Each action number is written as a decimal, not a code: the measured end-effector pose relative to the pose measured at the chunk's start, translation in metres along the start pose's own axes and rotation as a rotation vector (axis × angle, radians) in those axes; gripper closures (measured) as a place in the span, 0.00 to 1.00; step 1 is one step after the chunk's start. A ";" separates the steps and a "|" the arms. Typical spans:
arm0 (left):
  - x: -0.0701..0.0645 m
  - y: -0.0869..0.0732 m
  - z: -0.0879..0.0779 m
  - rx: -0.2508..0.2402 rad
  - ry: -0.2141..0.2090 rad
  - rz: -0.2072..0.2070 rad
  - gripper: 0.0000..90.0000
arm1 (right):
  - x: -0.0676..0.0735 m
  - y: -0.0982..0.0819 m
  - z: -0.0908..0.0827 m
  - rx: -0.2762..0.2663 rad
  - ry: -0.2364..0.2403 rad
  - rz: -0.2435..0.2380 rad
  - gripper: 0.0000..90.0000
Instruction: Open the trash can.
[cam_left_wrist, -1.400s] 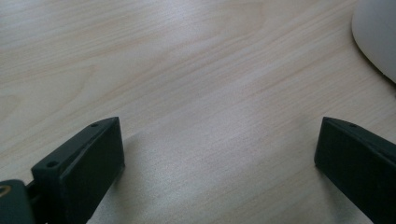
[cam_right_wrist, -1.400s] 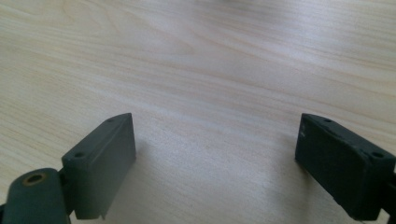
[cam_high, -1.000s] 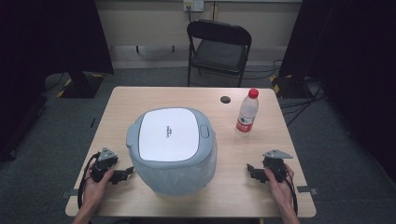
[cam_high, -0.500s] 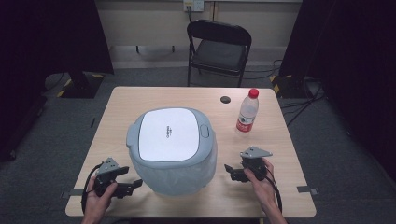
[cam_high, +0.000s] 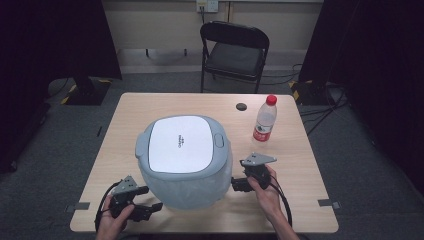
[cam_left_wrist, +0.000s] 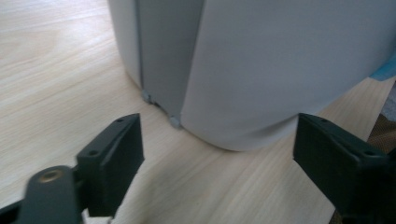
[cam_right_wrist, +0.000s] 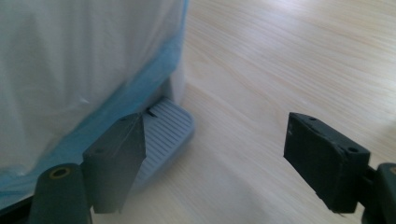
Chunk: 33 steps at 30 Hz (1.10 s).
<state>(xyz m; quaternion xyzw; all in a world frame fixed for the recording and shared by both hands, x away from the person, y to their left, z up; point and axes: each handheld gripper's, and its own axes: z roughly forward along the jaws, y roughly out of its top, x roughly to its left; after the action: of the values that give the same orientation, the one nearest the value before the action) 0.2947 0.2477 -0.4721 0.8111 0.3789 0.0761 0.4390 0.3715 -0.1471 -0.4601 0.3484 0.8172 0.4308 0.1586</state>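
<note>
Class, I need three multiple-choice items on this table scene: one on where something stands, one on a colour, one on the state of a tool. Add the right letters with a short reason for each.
1. Where does the water bottle stand relative to the pedal bin?
A. left of it
B. on its lid
C. right of it and farther back

2. What colour is the bottle's cap?
A. red
B. green
C. black

3. How does the right tool stand?
A. shut on the bottle
B. open, nothing between its jaws
C. shut on the bin's lid

Answers: 1 C, the high view shows the bottle beyond the bin's right side. 2 A, the cap is red. 3 B, the right gripper view shows bare table between the jaws, beside the foot pedal.
</note>
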 end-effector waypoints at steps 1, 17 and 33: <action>-0.001 0.001 0.001 0.003 -0.004 0.005 0.15 | 0.002 0.001 0.002 -0.003 0.010 -0.004 0.22; 0.010 0.009 0.005 0.002 0.092 -0.055 0.09 | 0.019 0.003 0.018 0.001 0.013 -0.034 0.36; 0.045 0.036 0.024 -0.057 0.231 -0.152 0.29 | 0.011 0.009 0.034 0.015 -0.003 -0.046 0.31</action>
<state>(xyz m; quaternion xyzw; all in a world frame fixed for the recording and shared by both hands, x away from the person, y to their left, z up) 0.3569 0.2502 -0.4680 0.7530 0.4851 0.1464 0.4198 0.3866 -0.1154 -0.4717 0.3315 0.8279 0.4205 0.1672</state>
